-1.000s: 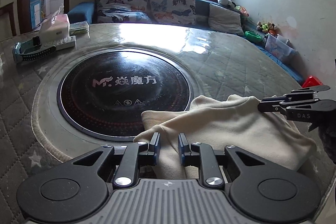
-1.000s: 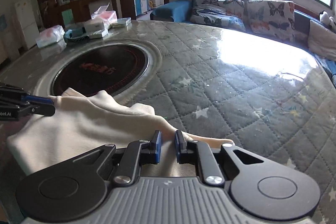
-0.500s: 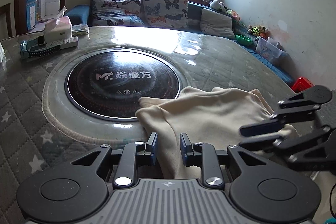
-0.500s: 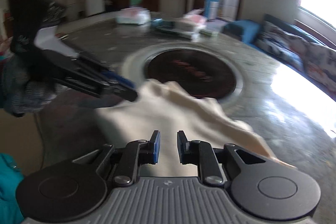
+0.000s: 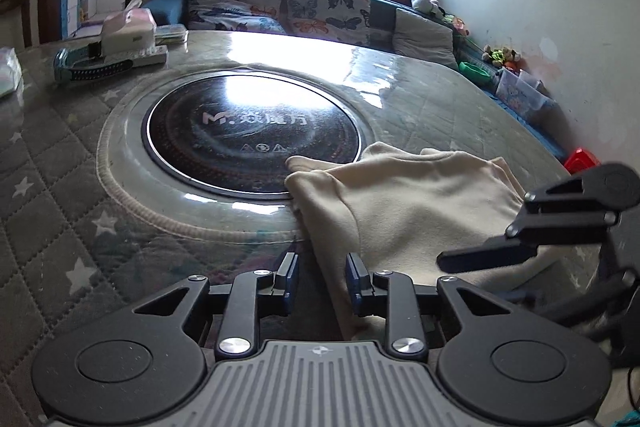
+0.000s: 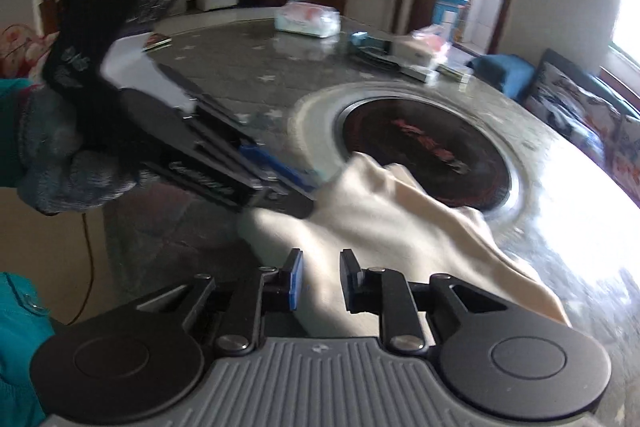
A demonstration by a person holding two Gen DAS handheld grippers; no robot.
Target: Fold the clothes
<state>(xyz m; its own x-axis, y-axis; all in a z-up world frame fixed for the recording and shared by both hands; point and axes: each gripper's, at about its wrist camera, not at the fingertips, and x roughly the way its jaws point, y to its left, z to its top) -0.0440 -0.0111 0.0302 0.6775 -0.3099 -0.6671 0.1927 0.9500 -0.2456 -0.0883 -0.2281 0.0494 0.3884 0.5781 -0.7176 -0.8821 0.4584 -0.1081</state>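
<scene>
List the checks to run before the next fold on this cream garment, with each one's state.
1. Left claw released: jaws opening, garment edge between them, unpinched: ok.
2. Right claw released: jaws opening, garment between them, unpinched: ok.
3. Claws not touching each other: ok.
4. Garment smooth: rumpled: not ok.
5. Garment clear of the cooktop: corner overlaps it: not ok.
6. Layers aligned underneath: cannot tell.

Matt cream cloth garment (image 5: 416, 203), glossy table (image 5: 400, 83)
</scene>
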